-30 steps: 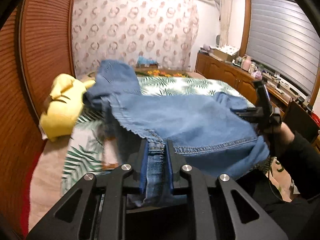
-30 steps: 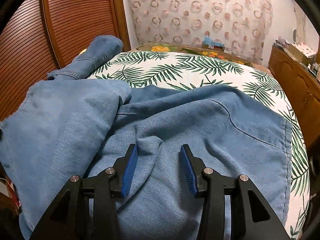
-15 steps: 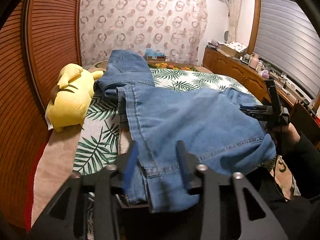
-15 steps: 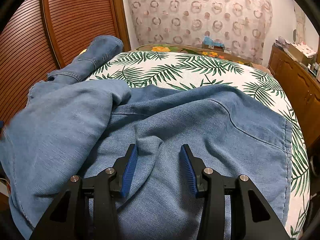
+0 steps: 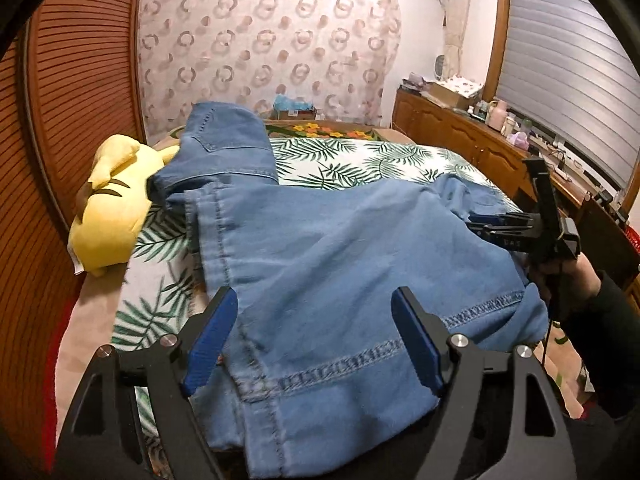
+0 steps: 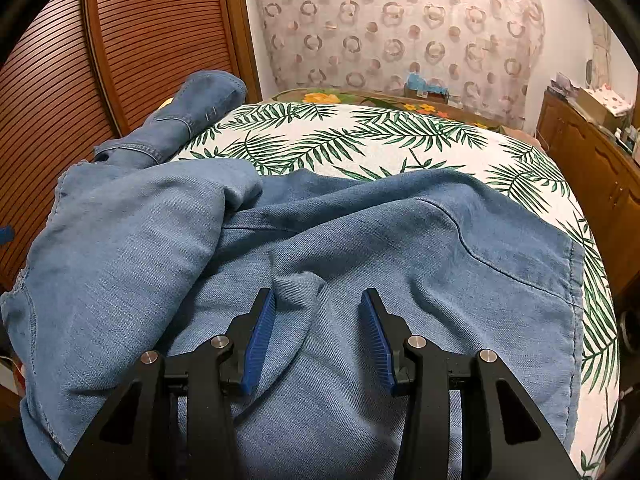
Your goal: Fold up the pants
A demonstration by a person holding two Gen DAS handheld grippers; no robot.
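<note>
Blue denim pants point(image 5: 340, 256) lie folded over across the near part of the bed, one leg end running back toward the wall. My left gripper point(image 5: 316, 320) is wide open just above the stitched hem at the near edge, holding nothing. My right gripper point(image 6: 318, 312) is open over a raised fold of the same pants point(image 6: 320, 248), with the cloth lying between its blue pads point(image 6: 260, 340) but not pinched. The right gripper also shows in the left wrist view point(image 5: 476, 226), at the pants' right side.
The bed has a palm-leaf sheet point(image 5: 360, 160). A yellow plush toy point(image 5: 108, 204) lies at the bed's left edge by the brown slatted wardrobe point(image 5: 76, 80). A wooden sideboard point(image 5: 460, 136) with clutter runs along the right under the window.
My left gripper has let go of the pants' seam, opened wide and drawn back. The cloth has dropped flat onto the bed. The right gripper has stayed open in place.
</note>
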